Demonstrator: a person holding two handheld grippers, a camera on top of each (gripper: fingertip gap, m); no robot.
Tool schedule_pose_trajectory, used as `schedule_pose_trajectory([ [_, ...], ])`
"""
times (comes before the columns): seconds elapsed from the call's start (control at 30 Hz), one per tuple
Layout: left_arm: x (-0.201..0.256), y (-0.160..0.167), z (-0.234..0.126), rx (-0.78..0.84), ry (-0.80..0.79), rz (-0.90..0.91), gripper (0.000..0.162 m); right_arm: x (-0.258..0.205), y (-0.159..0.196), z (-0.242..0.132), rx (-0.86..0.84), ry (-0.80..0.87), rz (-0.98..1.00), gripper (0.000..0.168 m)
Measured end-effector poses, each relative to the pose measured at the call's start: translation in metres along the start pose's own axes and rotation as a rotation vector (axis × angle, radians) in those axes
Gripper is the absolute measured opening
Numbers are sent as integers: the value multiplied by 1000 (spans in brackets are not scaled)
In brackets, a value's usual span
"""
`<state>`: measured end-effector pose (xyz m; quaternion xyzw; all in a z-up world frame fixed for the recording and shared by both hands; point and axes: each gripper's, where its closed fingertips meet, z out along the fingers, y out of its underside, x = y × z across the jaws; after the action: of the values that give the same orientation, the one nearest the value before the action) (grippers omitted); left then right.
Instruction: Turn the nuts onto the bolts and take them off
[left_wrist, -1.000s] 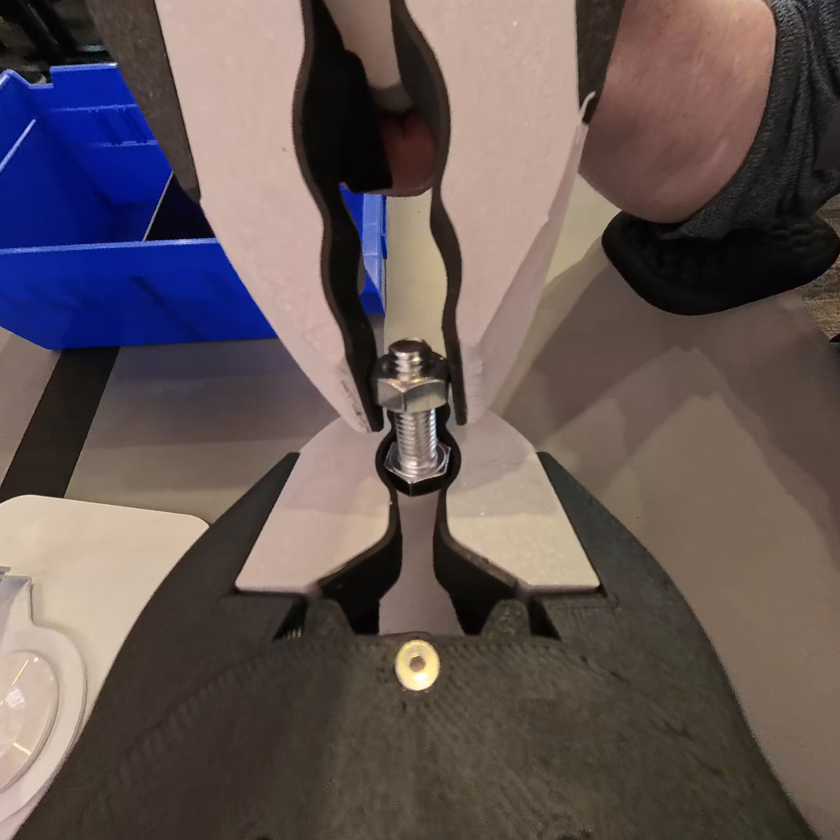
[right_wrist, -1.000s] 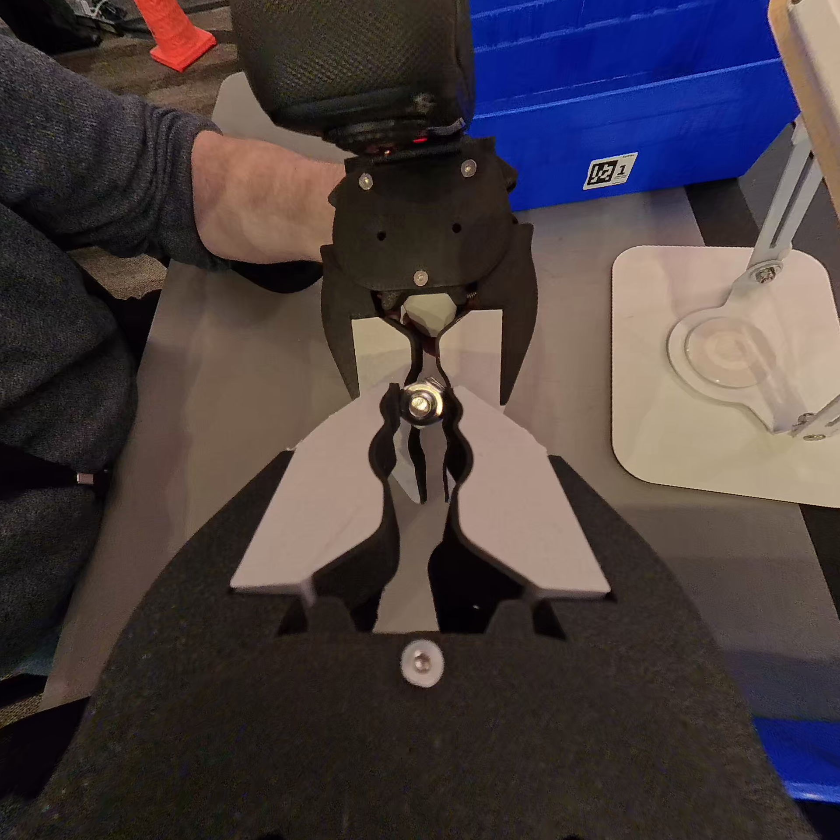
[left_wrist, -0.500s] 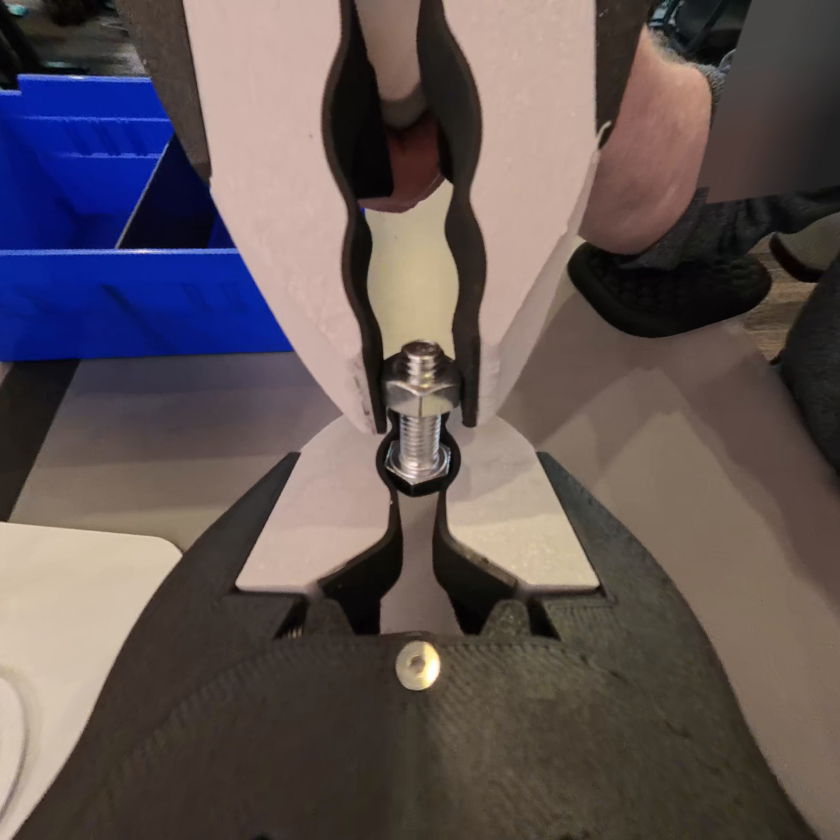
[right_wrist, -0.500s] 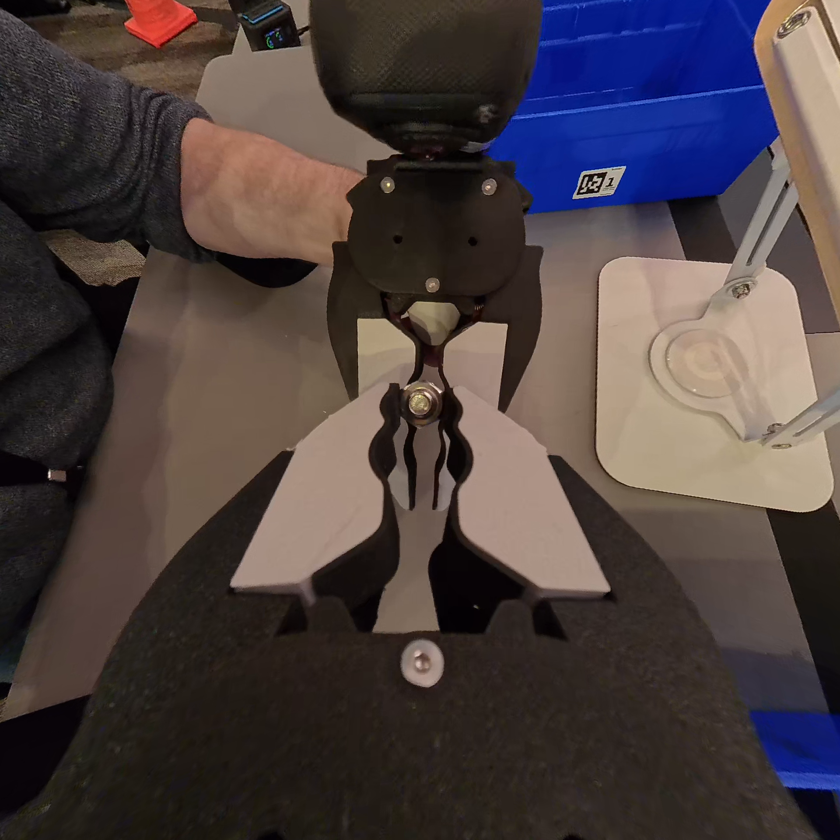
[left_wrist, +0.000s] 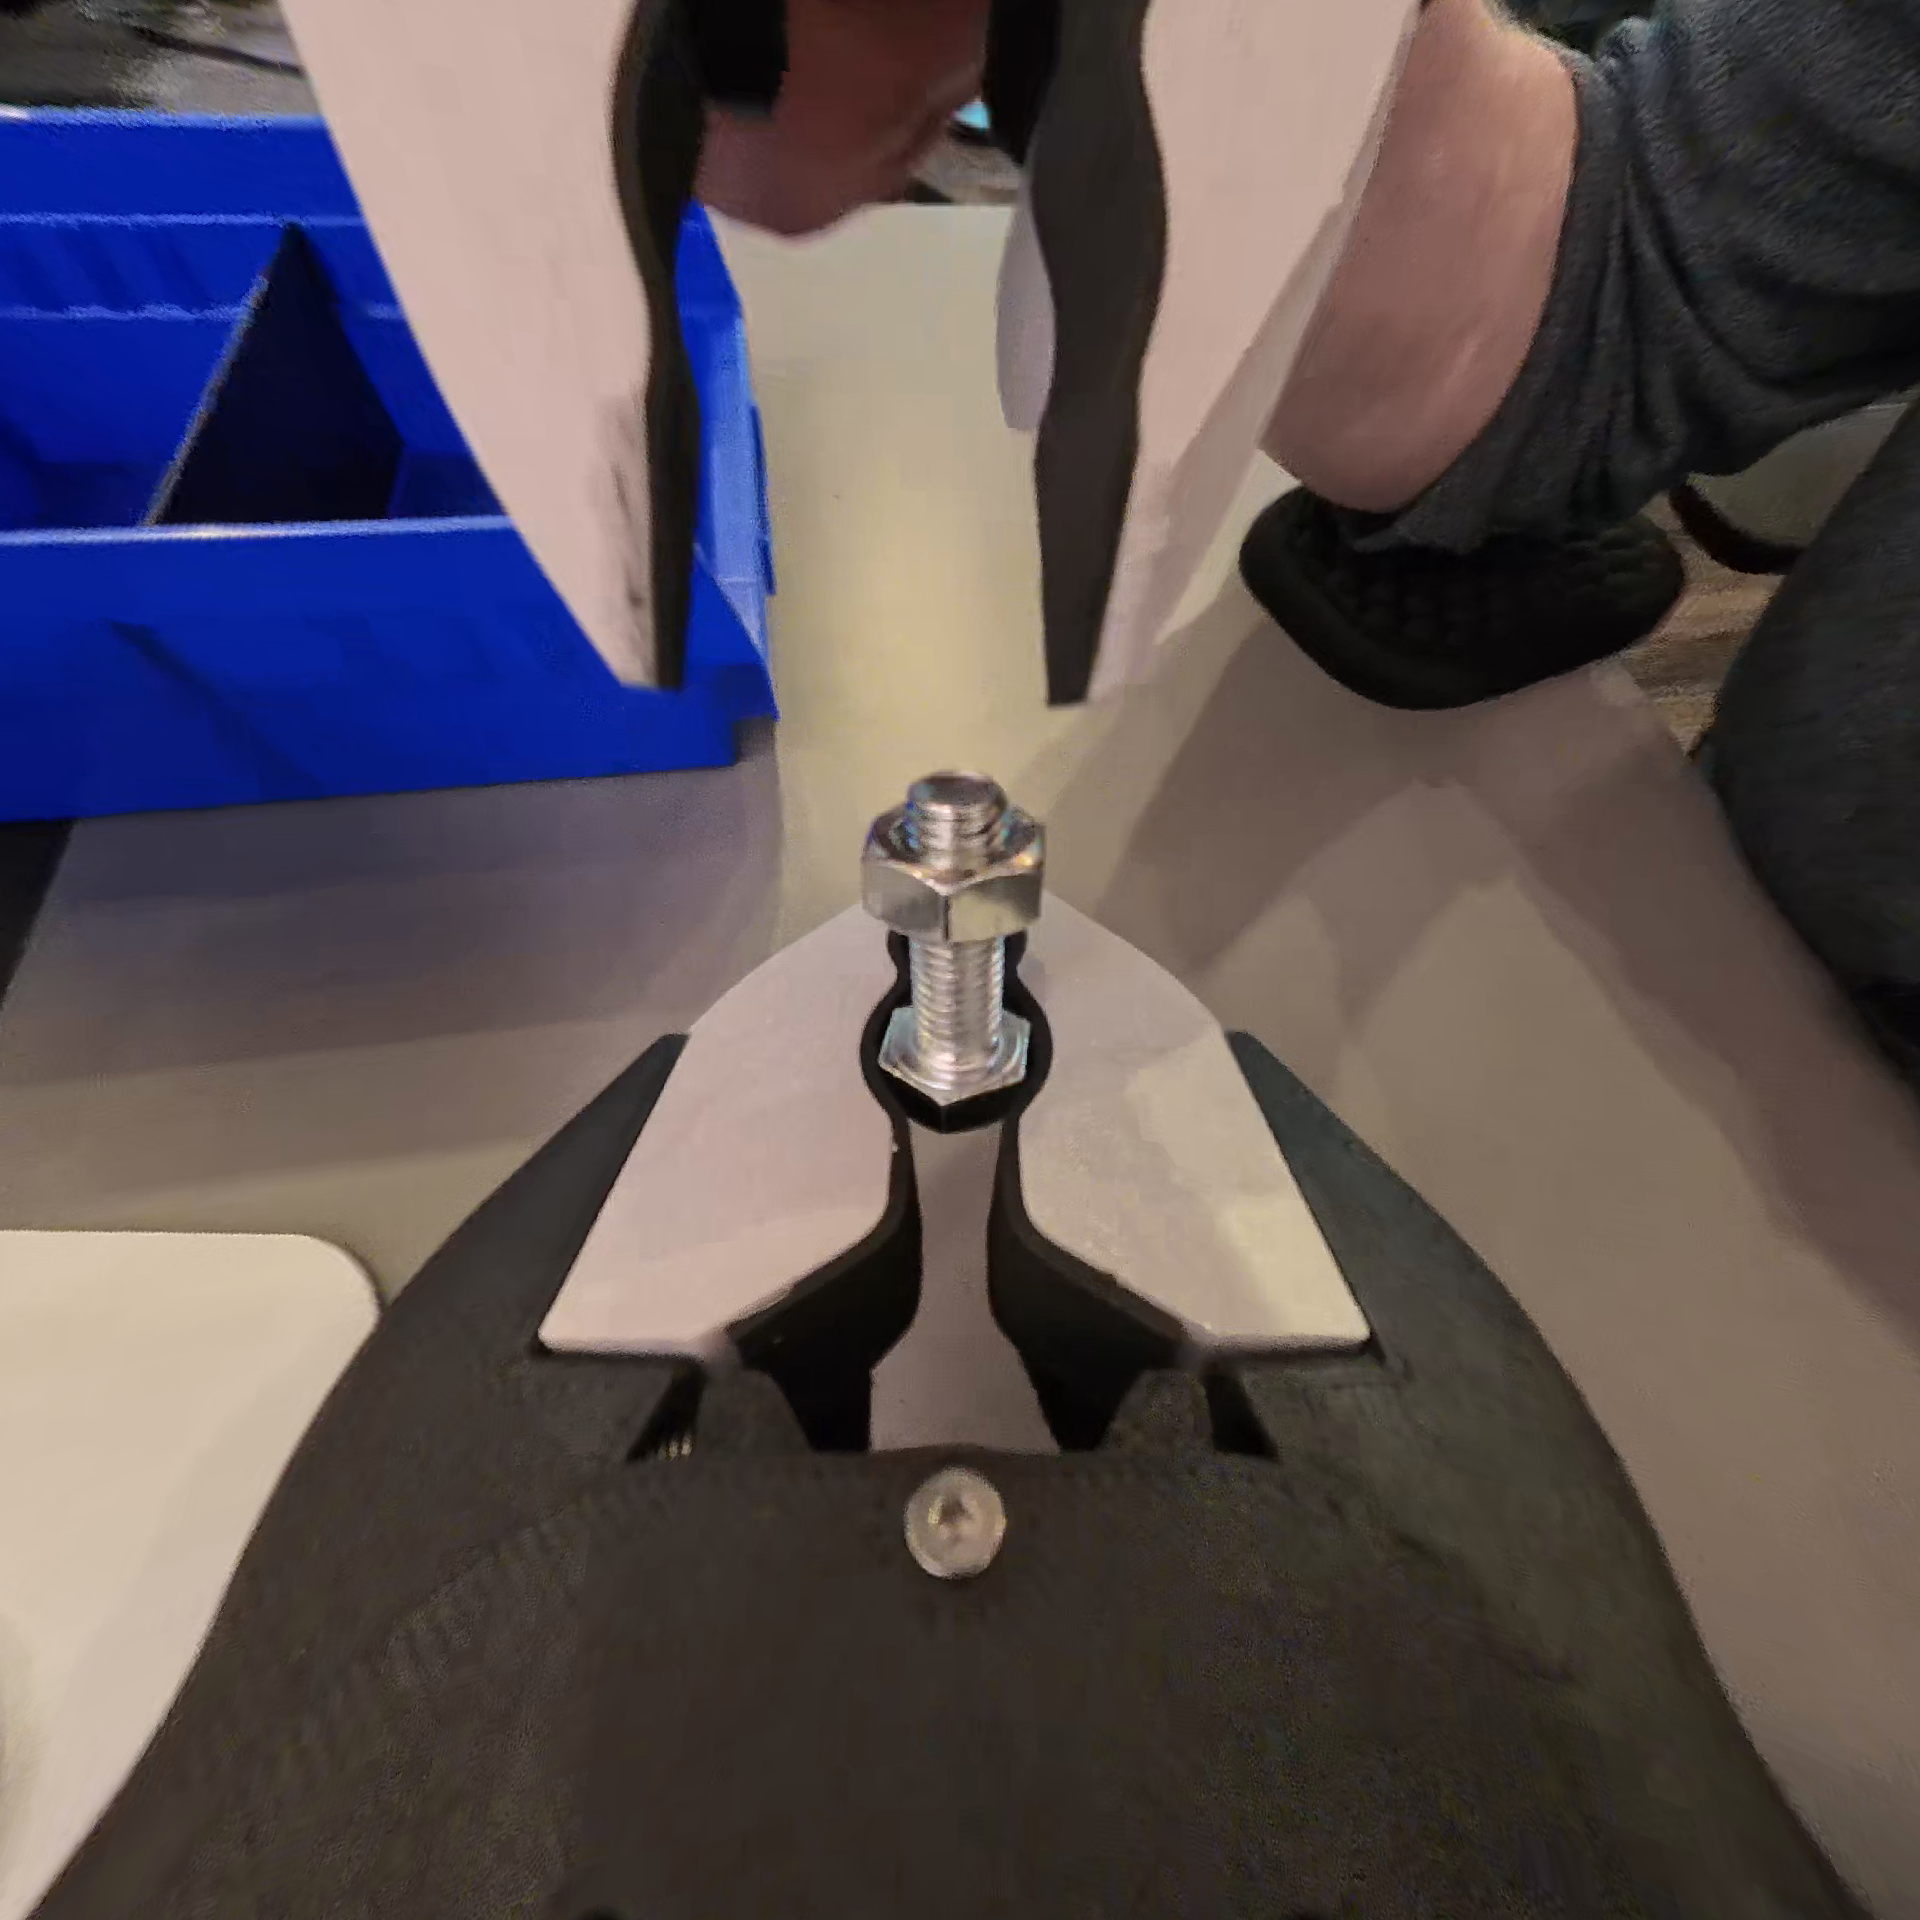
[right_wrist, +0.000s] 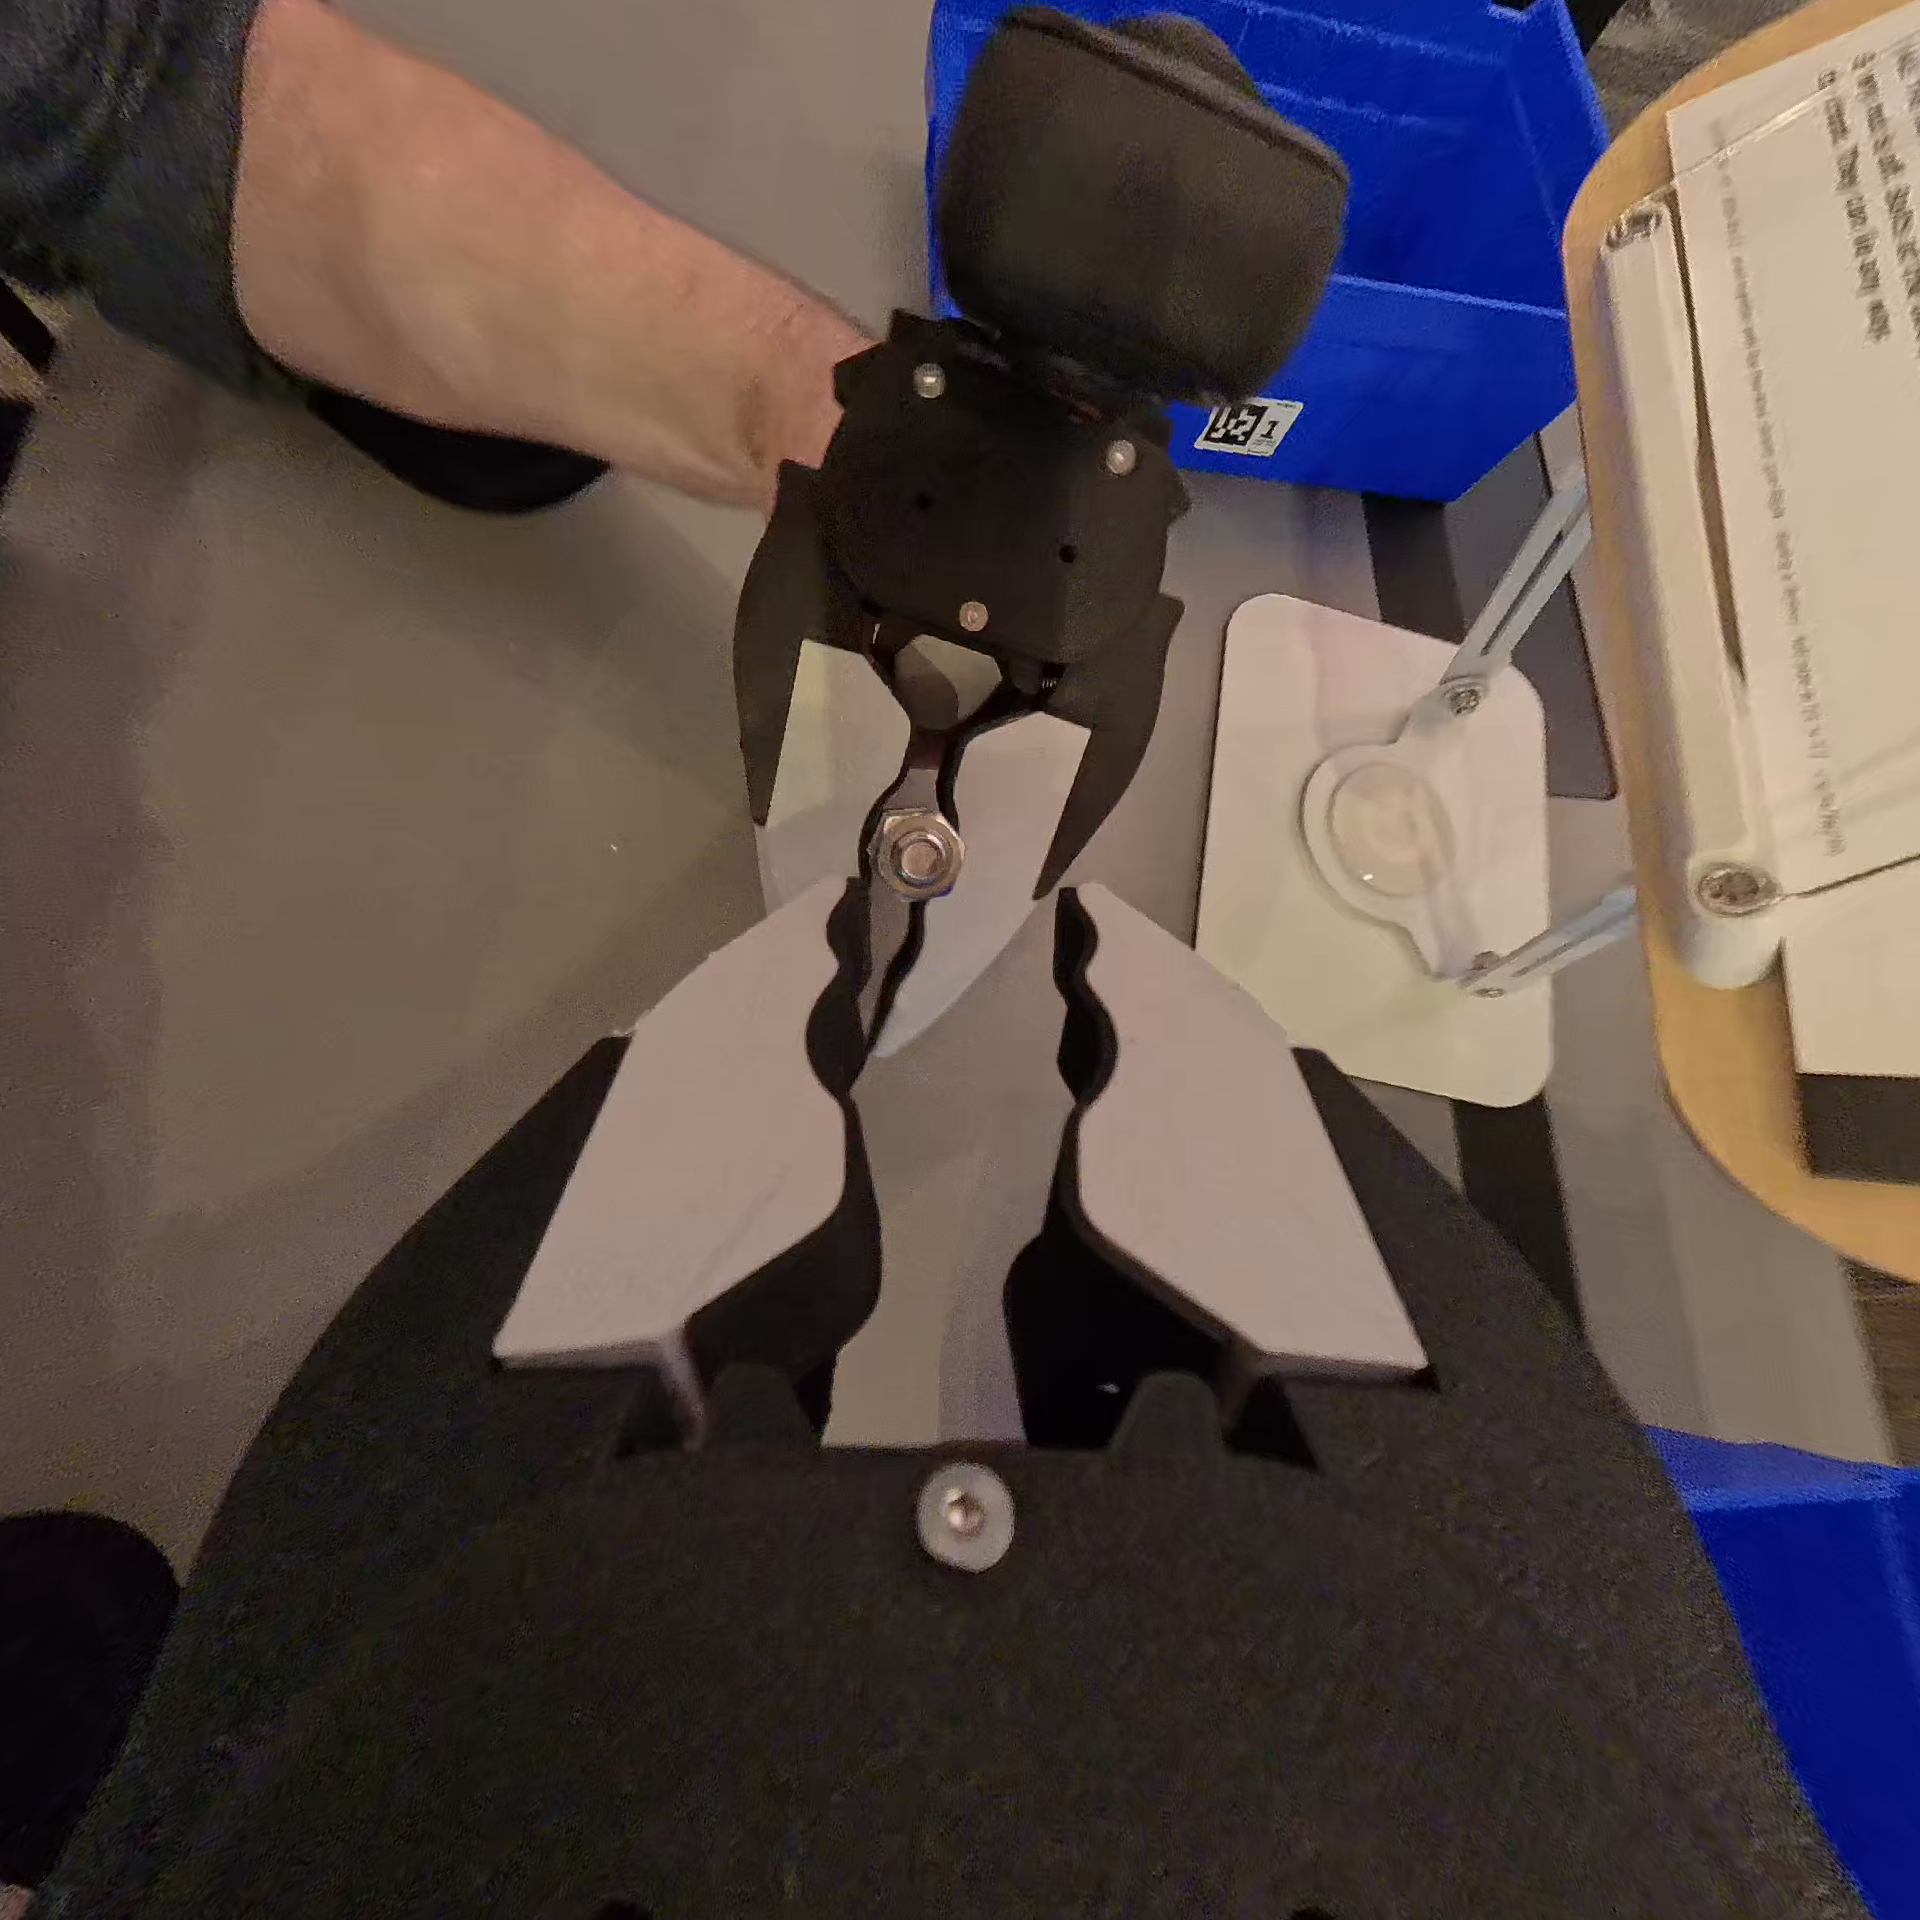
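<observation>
Left fingers (left_wrist: 790, 1091) clamp bolt (left_wrist: 953, 1023); right fingers (right_wrist: 1164, 1039) spread above nut (left_wrist: 951, 885).

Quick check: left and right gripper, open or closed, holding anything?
Left gripper: shut on the bolt, nut threaded on.
Right gripper: open, holding nothing.

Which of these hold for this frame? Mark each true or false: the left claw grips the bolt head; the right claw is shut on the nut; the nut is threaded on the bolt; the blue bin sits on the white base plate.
1. The left claw grips the bolt by its head. True.
2. The right claw is shut on the nut. False: it is open, clear of the nut.
3. The nut is threaded on the bolt. True.
4. The blue bin sits on the white base plate. False: they lie apart.
</observation>
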<state>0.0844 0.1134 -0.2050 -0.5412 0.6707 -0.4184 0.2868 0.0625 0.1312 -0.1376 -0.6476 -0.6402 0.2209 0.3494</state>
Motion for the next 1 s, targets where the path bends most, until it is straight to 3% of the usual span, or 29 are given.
schedule_pose_trajectory([
  [0.27,25,1,5,-2,148,23,10,-26,-5,7,-94,-51,-247,27],
  [0.57,35,1,6,-14,194,36,10,-31,4,16,-175,-95,-318,18],
  [0.77,20,5,9,-35,98,40,10,-22,10,17,-203,-80,-237,17],
  [1.0,-27,13,13,-98,-220,47,10,0,28,20,-161,12,119,17],
])
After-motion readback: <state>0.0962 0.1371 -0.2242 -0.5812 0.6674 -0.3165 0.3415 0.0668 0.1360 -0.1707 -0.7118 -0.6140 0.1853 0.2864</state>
